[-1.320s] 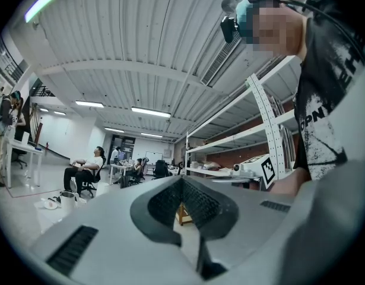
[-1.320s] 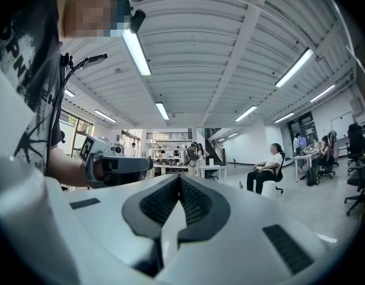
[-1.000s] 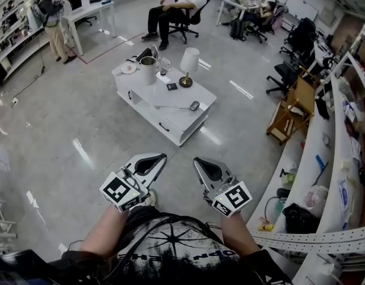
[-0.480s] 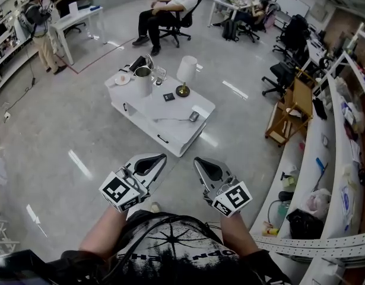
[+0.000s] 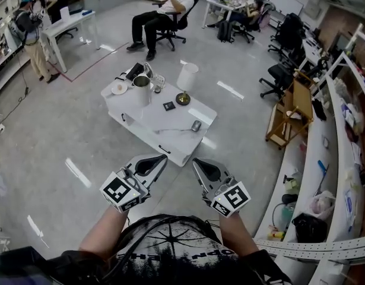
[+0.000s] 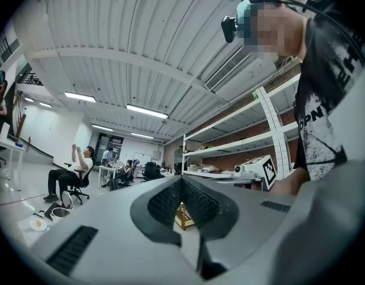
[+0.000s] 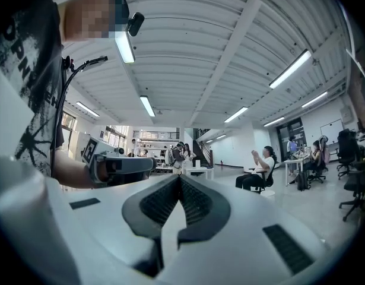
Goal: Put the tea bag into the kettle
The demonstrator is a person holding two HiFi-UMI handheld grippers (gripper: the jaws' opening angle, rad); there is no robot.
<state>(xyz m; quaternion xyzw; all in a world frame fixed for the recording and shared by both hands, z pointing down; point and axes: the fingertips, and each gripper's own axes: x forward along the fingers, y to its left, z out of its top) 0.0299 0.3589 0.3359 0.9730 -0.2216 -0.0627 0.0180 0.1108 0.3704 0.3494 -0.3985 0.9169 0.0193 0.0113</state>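
This looks like the approach: the left gripper and right gripper are pressed together, empty, well short of the white table. Next they must reach the small dark packet, likely the tea bag, near the kettle.

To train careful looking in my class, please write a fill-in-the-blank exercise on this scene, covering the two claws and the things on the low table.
1. The left claw and the right claw are both ____, with nothing between their jaws.
2. In the head view, the lamp stands to the ____ of the kettle.
3. The table under them is ____ in colour.
Missing words: shut; right; white.
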